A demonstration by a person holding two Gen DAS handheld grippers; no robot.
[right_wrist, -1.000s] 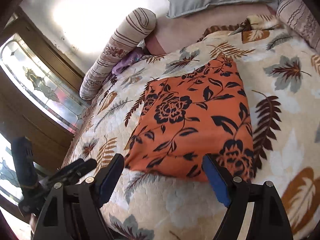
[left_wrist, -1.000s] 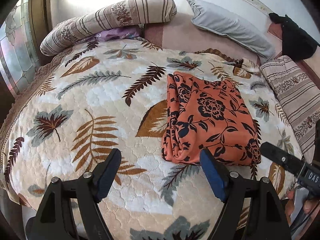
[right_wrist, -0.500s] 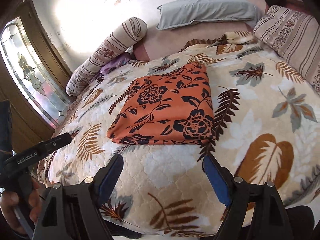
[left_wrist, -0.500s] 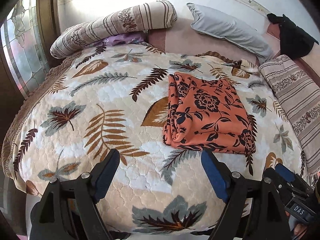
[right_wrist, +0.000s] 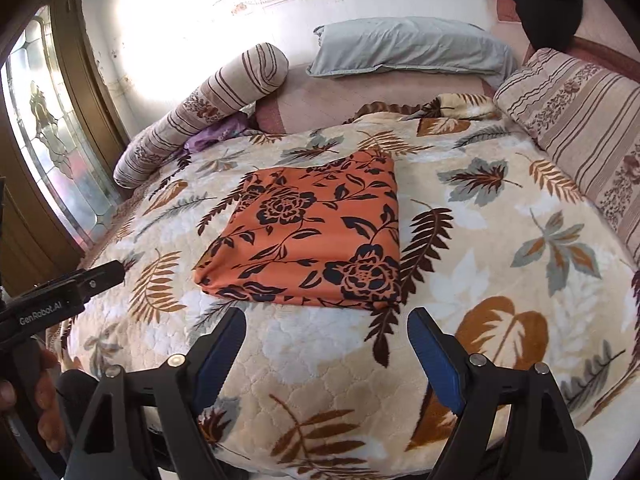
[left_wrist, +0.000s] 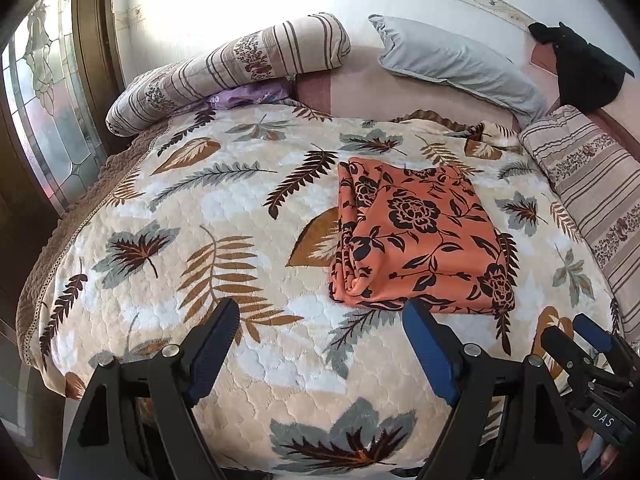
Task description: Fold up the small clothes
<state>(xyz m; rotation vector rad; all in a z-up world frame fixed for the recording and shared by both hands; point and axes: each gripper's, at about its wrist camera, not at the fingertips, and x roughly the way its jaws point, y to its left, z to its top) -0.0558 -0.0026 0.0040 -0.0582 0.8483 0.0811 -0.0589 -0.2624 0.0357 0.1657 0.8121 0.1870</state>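
Observation:
An orange cloth with black flowers (left_wrist: 420, 236) lies folded into a flat rectangle on the leaf-patterned bedspread (left_wrist: 208, 216). It also shows in the right wrist view (right_wrist: 312, 232), in the middle of the bed. My left gripper (left_wrist: 320, 320) is open and empty, held above the near edge of the bed, short of the cloth. My right gripper (right_wrist: 326, 328) is open and empty, also near the front edge, just short of the cloth's near side. Each gripper shows at the edge of the other's view: the right one (left_wrist: 580, 344), the left one (right_wrist: 76, 284).
A striped bolster (left_wrist: 232, 68) and a purple item (left_wrist: 248, 94) lie at the far left. A grey pillow (left_wrist: 460, 64) leans at the head. A striped cushion (left_wrist: 592, 192) runs along the right. A black garment (left_wrist: 580, 68) hangs at the far right. A glass-panelled door (left_wrist: 48, 120) stands on the left.
Both grippers have pulled back from the folded cloth toward the near edge of the bed. The cloth lies where it was. Both stay open.

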